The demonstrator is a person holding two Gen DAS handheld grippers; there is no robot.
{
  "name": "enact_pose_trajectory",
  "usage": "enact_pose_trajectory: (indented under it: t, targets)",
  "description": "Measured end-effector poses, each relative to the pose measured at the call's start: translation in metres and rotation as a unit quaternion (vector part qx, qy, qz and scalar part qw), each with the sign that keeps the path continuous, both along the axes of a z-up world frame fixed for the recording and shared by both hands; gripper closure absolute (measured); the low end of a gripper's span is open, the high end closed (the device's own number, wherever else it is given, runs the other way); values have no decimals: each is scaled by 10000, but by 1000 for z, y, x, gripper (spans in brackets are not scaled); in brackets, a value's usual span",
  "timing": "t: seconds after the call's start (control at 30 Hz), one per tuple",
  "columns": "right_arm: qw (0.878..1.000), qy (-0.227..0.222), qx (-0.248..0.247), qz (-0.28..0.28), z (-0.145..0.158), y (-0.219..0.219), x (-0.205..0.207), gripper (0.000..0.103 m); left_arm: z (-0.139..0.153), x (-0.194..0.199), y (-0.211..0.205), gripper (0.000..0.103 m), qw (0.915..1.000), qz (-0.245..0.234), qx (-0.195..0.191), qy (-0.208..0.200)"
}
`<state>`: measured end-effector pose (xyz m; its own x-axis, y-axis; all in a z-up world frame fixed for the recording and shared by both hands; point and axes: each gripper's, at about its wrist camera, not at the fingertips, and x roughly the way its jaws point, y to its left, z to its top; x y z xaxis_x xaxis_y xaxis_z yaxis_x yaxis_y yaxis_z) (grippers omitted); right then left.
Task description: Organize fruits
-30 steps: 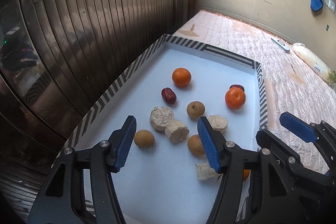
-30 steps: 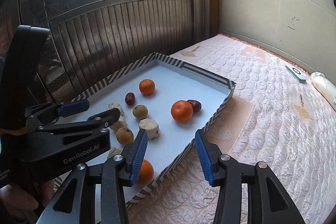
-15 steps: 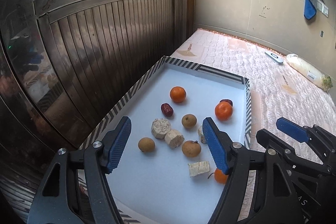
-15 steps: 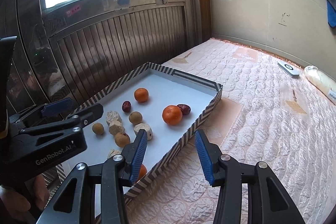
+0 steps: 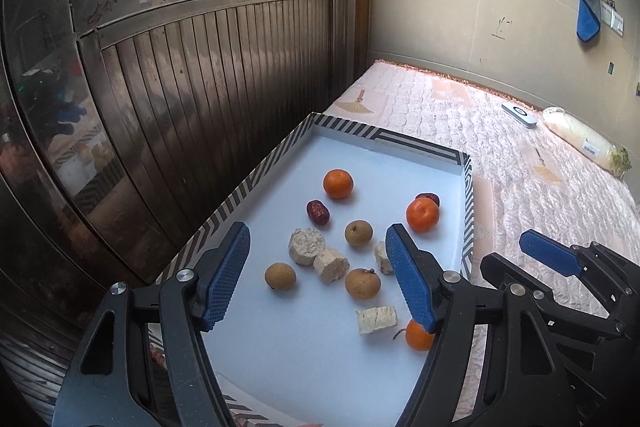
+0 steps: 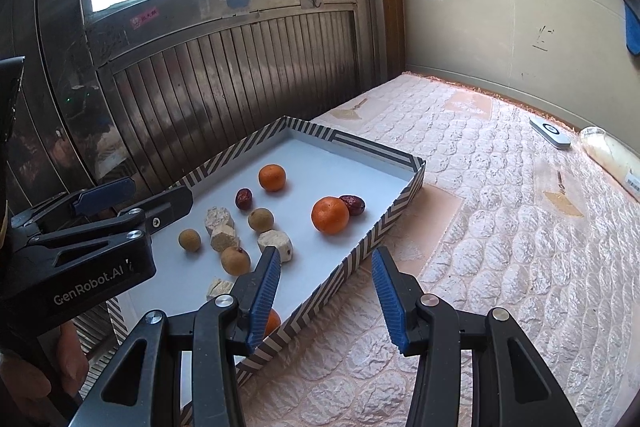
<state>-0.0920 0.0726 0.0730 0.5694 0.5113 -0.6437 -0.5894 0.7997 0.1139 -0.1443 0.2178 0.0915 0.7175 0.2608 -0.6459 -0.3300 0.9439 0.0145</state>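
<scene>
Both pairs of fingers stand apart with nothing between them. The left gripper hovers over the near end of the striped tray, and the scattered fruit lies straight ahead of and below its fingertips: a brown longan sits nearest, just inside the right fingertip, with a pale cut chunk closer still toward the camera. The right gripper hangs outside the tray's long edge, over the quilted mattress, so the fruit lies off to the left of its fingers. By my judgement the left hand is the nearer one for the next pick; the chunk's long axis runs roughly across its fingers' gap.
</scene>
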Motion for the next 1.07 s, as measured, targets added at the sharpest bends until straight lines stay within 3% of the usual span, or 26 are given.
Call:
enact_pose_trajectory:
  t: [0.77,0.97,1.07]
  targets:
    - [9999,89,-46,-3,-5,2,3,57,-5,5,0,32,9999,3,12,108]
    - [9998,116,41,-133,-4,-10,6,57,-4,9,-14,32,9996,-188,225,52]
    - [9995,96,66,-306,-1,-25,7,57,-3,17,-31,32,9987,-475,139,130]
